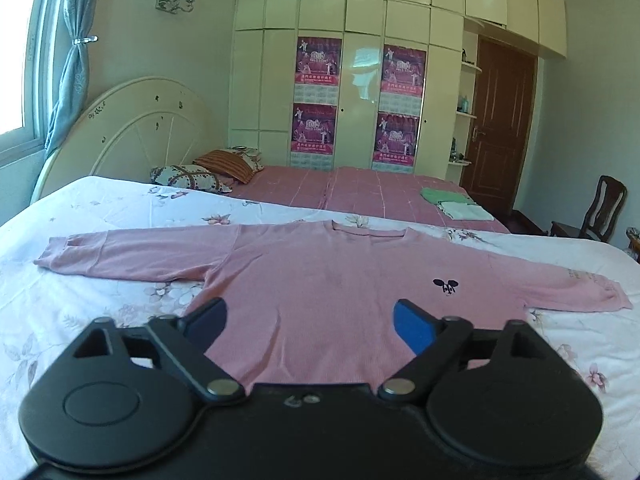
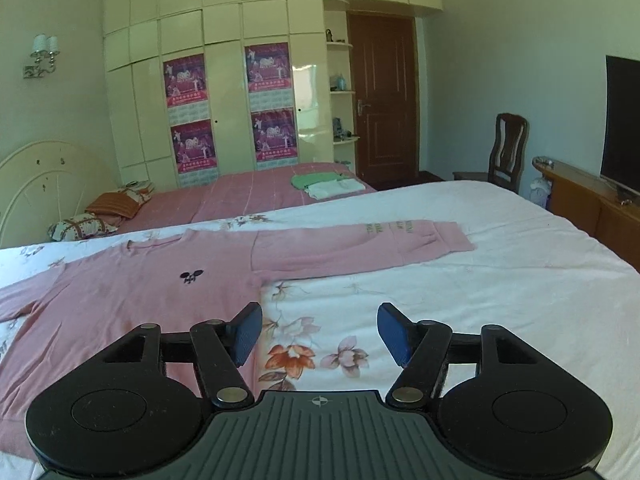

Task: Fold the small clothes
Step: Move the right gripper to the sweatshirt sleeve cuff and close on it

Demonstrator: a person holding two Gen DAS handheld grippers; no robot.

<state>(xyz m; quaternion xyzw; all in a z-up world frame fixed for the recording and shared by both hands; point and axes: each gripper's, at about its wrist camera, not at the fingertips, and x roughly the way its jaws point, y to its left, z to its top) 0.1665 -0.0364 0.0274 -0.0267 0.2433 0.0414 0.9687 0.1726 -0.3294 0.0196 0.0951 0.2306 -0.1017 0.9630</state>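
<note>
A pink top (image 1: 320, 280) is spread flat on the flowered sheet (image 1: 100, 208), sleeves out; the left gripper (image 1: 310, 320) is held above its hem, jaws apart, nothing gripped; the right gripper (image 2: 320, 330) is held beside its edge, likewise apart.

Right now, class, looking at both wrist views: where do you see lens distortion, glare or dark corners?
Left wrist view: wardrobe lines bow, the window is blown out, a bright reflection sits on a door, corners go black. Right wrist view: the same bowing, glare on a wardrobe door, dark corners; the pink top stays sharp.
</note>
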